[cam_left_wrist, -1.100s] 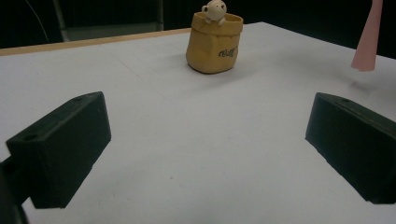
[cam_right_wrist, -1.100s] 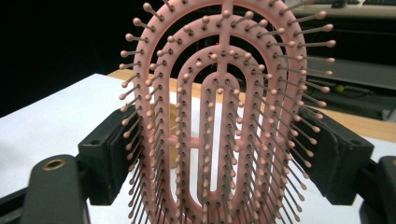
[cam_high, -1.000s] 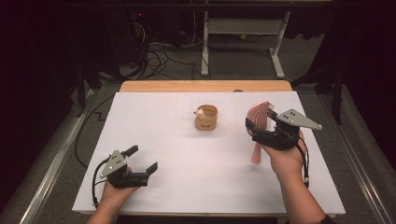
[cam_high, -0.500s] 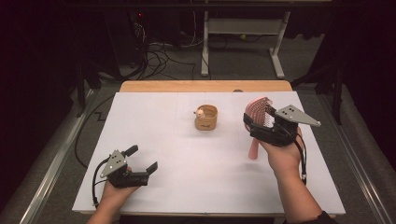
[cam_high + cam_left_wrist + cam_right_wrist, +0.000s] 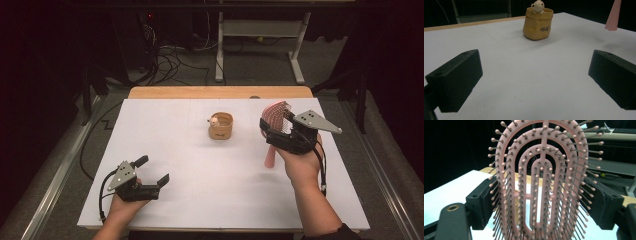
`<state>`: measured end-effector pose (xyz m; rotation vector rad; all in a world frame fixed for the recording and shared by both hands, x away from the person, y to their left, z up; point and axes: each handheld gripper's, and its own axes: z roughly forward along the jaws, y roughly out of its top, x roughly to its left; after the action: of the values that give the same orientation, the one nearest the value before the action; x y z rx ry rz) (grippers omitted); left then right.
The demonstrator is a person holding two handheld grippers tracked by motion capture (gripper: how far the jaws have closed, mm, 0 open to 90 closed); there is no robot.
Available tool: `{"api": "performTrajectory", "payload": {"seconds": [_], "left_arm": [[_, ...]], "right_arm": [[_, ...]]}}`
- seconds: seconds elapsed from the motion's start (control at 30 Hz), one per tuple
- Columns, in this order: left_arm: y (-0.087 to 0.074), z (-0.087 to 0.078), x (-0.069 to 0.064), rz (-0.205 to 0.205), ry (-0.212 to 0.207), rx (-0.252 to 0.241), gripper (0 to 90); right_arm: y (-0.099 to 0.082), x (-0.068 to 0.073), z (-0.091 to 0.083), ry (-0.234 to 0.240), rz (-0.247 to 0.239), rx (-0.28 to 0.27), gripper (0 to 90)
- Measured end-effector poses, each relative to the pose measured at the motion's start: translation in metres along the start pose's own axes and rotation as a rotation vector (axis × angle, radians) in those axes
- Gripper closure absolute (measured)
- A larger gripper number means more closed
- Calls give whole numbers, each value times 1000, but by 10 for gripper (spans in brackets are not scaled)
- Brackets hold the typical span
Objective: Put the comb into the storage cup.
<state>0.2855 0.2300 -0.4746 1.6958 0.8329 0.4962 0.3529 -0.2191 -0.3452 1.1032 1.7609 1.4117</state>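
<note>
**Pink brush held up over the right side of the white bench**

The white bench (image 5: 200,200) stands in a dark room, with a wooden strip along its far edge and cables on the floor behind it. Your right tongs (image 5: 274,131) pinch the pink hairbrush (image 5: 278,112) by the sides of its head, one black jaw pressed to each edge, bristles facing the camera in the right gripper view (image 5: 544,185). The brush stands nearly upright above the bench's right half, closer to the far edge than the near one, with its handle (image 5: 270,157) hanging down toward the surface.

Just left of the brush, near the middle of the far half, sits the small yellow pot (image 5: 221,127), upright, with a little pale figure (image 5: 214,120) at its rim. In the left gripper view the pot (image 5: 538,23) lies straight ahead.

Your left tongs (image 5: 153,170) rest low by the near left corner, jaws spread wide with bare bench between them, well apart from pot and brush.
</note>
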Motion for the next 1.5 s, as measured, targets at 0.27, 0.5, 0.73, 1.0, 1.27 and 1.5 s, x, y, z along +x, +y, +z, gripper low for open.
{"api": "performTrajectory", "payload": {"seconds": [0.27,0.5,0.73,1.0,1.27,1.5], "left_arm": [[0,0,0,1,-3,-2,0],[1,0,0,3,-2,4,0],[2,1,0,-1,-5,11,0],[1,1,-1,5,-18,12,0],[1,1,-1,5,-24,11,0],[2,2,0,4,-25,12,0]], "right_arm": [[3,3,5,0,-2,-9,203],[4,5,12,-1,-3,-12,203],[6,8,18,-1,-7,-22,203],[10,12,25,-3,-9,-35,204],[15,14,32,-6,-8,-52,204],[21,14,36,-12,-6,-63,204]]}}
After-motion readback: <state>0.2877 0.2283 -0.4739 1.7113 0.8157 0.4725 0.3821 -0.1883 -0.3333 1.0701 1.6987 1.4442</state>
